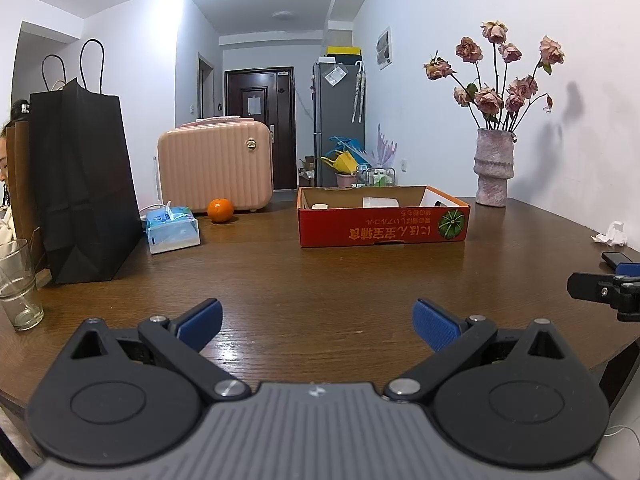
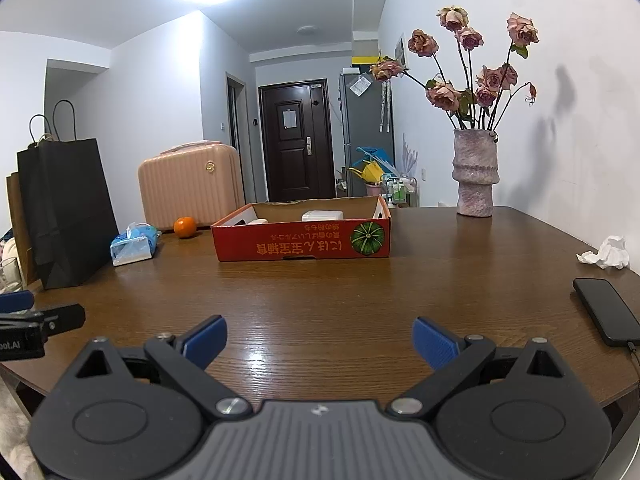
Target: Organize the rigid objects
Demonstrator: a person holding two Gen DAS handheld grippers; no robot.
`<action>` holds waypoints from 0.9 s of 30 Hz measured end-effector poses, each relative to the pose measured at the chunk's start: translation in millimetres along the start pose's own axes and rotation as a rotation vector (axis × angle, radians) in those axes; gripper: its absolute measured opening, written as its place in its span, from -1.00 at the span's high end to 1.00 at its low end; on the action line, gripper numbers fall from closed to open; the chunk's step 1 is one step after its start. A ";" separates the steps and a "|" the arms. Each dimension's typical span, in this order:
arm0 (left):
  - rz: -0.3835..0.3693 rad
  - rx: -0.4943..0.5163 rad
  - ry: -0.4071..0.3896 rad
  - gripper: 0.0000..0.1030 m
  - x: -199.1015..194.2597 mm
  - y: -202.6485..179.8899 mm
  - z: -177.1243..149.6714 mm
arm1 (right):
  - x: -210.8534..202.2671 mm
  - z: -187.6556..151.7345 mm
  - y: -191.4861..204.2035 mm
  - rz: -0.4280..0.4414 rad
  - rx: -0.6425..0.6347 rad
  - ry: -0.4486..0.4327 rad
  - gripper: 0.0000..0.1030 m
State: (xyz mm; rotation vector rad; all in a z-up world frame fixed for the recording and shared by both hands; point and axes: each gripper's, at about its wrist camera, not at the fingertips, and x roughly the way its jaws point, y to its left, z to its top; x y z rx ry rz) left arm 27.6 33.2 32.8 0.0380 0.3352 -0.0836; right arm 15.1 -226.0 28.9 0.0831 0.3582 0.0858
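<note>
Wooden table carrying red box at its far middle, white items lying inside; left gripper and right gripper hovering nearside, fingers spread wide, gripping nothing.

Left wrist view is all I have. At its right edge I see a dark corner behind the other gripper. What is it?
Observer: A black phone, lying flat.
Operator: Is something attached to it?
Observer: Yes, a cable is plugged into its near end.
Operator: Does the right gripper hold anything?
Observer: No. The right gripper is open and empty, over bare table.
</note>
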 end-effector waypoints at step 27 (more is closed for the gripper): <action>-0.016 -0.011 0.023 -1.00 5.7 0.2 -1.2 | 3.4 -0.8 -1.6 -0.001 0.008 0.011 -0.93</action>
